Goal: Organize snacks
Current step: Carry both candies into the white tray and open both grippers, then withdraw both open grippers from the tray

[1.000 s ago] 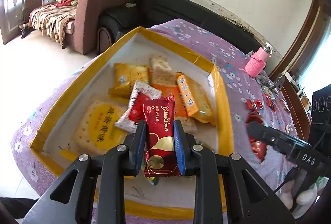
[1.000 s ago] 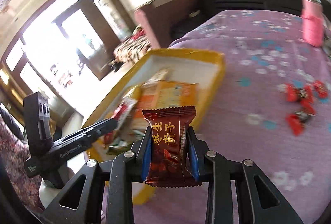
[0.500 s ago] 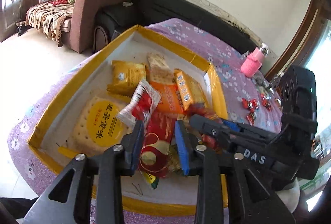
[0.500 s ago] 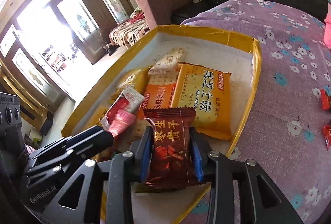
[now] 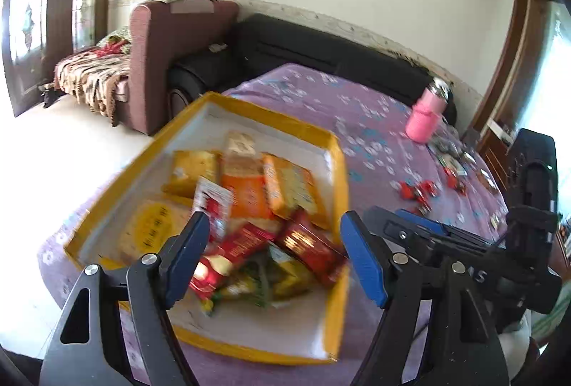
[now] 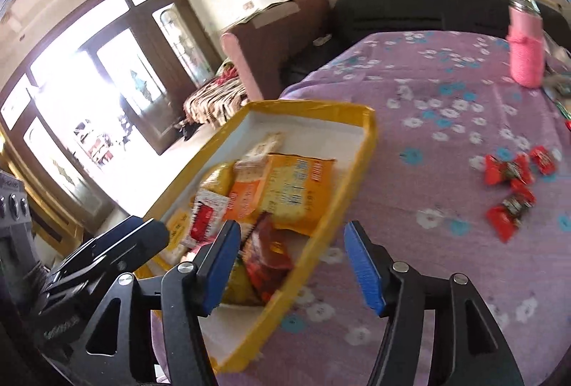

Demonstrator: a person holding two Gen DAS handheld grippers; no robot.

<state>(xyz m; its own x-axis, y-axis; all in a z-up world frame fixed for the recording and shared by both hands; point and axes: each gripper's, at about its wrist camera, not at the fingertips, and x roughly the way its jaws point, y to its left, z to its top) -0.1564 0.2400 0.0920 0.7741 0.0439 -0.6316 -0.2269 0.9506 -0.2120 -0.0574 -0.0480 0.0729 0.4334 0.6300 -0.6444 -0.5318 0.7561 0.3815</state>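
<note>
Purple floral bench (image 5: 374,136) carries a yellow tray (image 5: 340,172) of snacks; both hand-held grippers, left (image 5: 273,261) and right (image 6: 291,264), are opening, gripping nothing.

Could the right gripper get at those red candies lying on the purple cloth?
Probably yes: the right gripper, jaws opening with nothing between them, has only bare cloth between it and the red candies.

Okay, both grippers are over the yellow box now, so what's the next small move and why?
Probably swing the right gripper toward the loose red candies on the purple cloth. Both grippers' jaws are opening with nothing between the pads, the dark red packets already lie in the yellow box, and those candies sit outside it.
</note>
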